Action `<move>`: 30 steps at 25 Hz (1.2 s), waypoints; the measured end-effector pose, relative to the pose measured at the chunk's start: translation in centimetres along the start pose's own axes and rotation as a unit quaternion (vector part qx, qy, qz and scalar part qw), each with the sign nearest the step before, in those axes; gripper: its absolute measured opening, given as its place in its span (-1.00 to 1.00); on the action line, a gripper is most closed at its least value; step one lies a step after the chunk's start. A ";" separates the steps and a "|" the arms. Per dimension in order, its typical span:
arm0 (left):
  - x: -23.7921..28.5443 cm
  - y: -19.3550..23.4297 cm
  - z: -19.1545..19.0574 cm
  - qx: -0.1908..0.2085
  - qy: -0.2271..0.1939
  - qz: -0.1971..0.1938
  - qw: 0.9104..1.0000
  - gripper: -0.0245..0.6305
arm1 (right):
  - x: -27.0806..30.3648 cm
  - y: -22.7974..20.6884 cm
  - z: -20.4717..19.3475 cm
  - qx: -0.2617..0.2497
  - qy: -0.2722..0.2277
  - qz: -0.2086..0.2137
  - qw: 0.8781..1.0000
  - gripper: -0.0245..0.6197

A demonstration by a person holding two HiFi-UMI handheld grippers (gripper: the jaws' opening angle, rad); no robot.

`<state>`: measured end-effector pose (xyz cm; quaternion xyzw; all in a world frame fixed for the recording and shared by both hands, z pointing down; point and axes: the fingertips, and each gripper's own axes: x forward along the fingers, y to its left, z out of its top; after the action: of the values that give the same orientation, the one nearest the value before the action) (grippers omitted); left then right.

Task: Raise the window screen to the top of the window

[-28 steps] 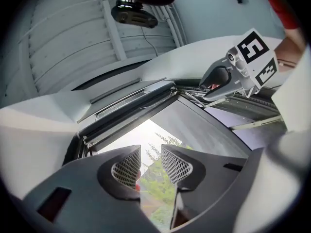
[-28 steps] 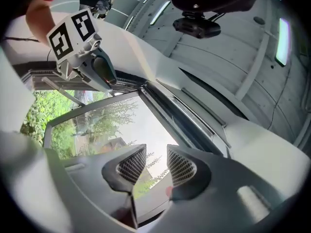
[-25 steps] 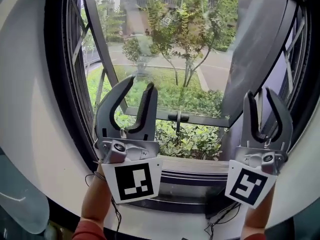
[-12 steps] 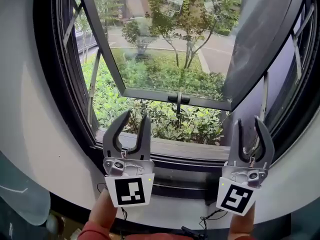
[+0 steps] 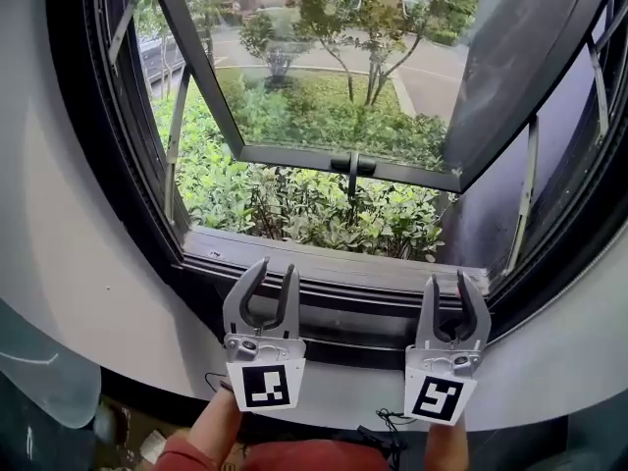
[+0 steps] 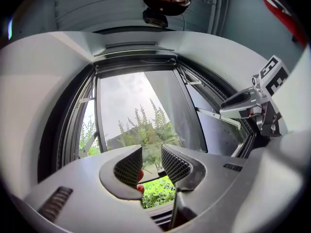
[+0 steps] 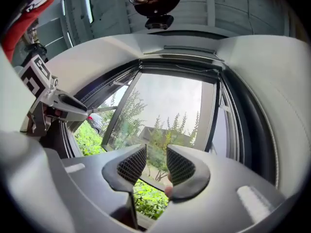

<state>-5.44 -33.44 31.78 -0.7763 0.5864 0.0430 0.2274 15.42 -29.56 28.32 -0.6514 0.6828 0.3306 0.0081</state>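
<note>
Left gripper (image 5: 276,269) lower, near dark sill (image 5: 355,308)

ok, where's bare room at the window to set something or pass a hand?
Bare sill runs between the left tongs and right tongs, both open and empty. A hand could likely pass through the gap under the sash rail, above the sill. Tighter by the handle and the side stays.

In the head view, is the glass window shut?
No, the glass window is swung outward, with bushes visible beneath its bottom edge.
</note>
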 end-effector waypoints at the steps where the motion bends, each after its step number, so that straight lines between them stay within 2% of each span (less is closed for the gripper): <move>1: -0.4 -0.2 -0.7 -0.007 0.007 0.000 1.000 -0.57 | -0.3 0.6 -0.9 0.010 0.012 0.007 1.000 -0.53; 5: -1.7 -1.0 -3.0 -0.018 0.028 0.000 0.999 -0.57 | -1.7 2.5 -3.9 0.051 0.053 0.026 0.997 -0.53; 9: -3.0 -1.7 -5.6 -0.052 0.061 0.005 0.997 -0.57 | -3.1 3.6 -6.5 0.081 0.082 0.022 0.993 -0.53; 15: -4.1 -2.8 -7.9 -0.060 0.089 -0.006 0.994 -0.57 | -5.1 5.2 -9.5 0.115 0.128 0.035 0.985 -0.53; 20: -4.2 -3.5 -8.3 -0.061 0.092 -0.017 0.994 -0.62 | -5.7 6.1 -10.1 0.127 0.136 0.039 0.982 -0.55; 27: -4.1 -4.2 -8.4 -0.074 0.097 -0.024 0.992 -0.83 | -5.7 5.9 -10.0 0.127 0.135 0.036 0.982 -0.87; 30: -4.0 -4.3 -8.2 -0.088 0.091 -0.021 0.992 -0.91 | -5.6 6.1 -9.8 0.127 0.131 0.041 0.982 -0.89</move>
<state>-4.29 -32.26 41.78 -0.8060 0.5823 0.0188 0.1047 14.91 -29.52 41.12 -0.6539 0.7408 0.1532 -0.0124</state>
